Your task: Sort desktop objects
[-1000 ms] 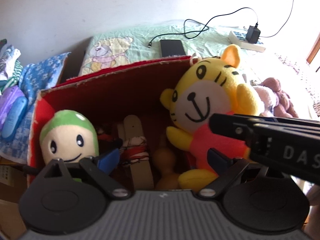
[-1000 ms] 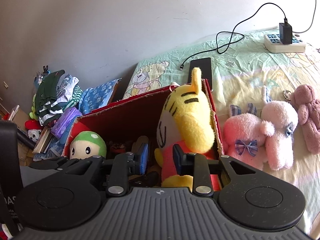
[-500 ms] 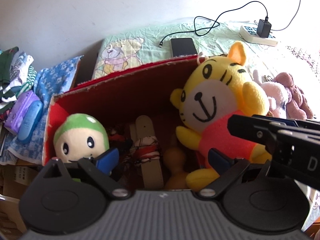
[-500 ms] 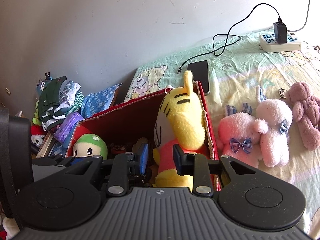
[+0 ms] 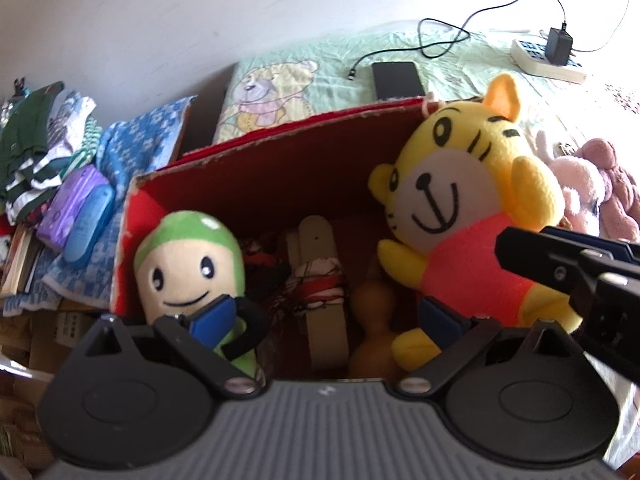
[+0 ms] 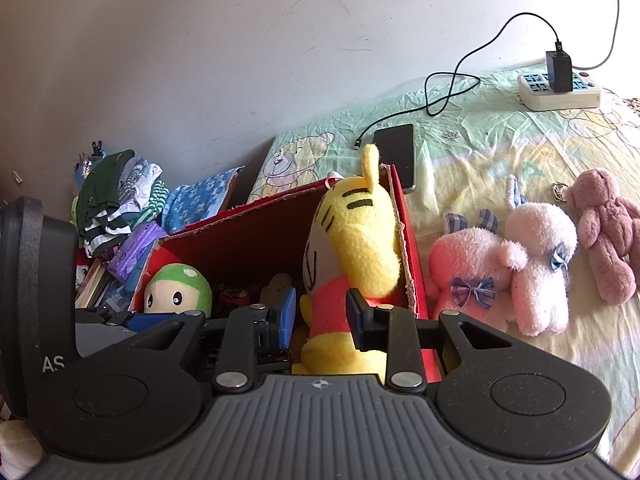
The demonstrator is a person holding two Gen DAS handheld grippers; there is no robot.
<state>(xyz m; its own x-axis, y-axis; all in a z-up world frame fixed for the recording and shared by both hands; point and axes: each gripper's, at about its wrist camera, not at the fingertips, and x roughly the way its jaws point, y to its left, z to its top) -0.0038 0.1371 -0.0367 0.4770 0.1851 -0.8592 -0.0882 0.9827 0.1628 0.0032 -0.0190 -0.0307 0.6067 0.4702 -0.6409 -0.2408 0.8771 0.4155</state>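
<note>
Tiger toy (image 6: 352,248): it sits upright in the right end of the red box (image 5: 256,160), back against the right wall, head above the rim — in place, I judge.

Right tool (image 6: 322,316): fingers apart on either side of the tiger's red belly, not pressing it. Over the last second the view has pulled up and back, so the tiger shows smaller and more of the bed (image 6: 500,152) comes into sight — the tool reads as withdrawing after letting go.

Left tool (image 5: 326,312): fingers wide apart and holding nothing, hovering at the near rim of the box. It too has lifted a little, and more of the box floor shows now.

Box contents: a green-capped doll (image 5: 188,256) leans in the left end; between it and the tiger lie a pale wooden piece wound with red thread (image 5: 322,284) and a small gourd (image 5: 372,332).

Left to sort: a pink plush (image 6: 472,276), a paler pink plush (image 6: 540,264) and a mauve bear (image 6: 608,236) lie on the bed just right of the box, outside it. The nearest pink one looks the likely next pick for the right tool.

Further out: a phone (image 6: 396,152) on its cable lies behind the box's far right corner; a power strip (image 6: 560,88) lies near the wall.
</note>
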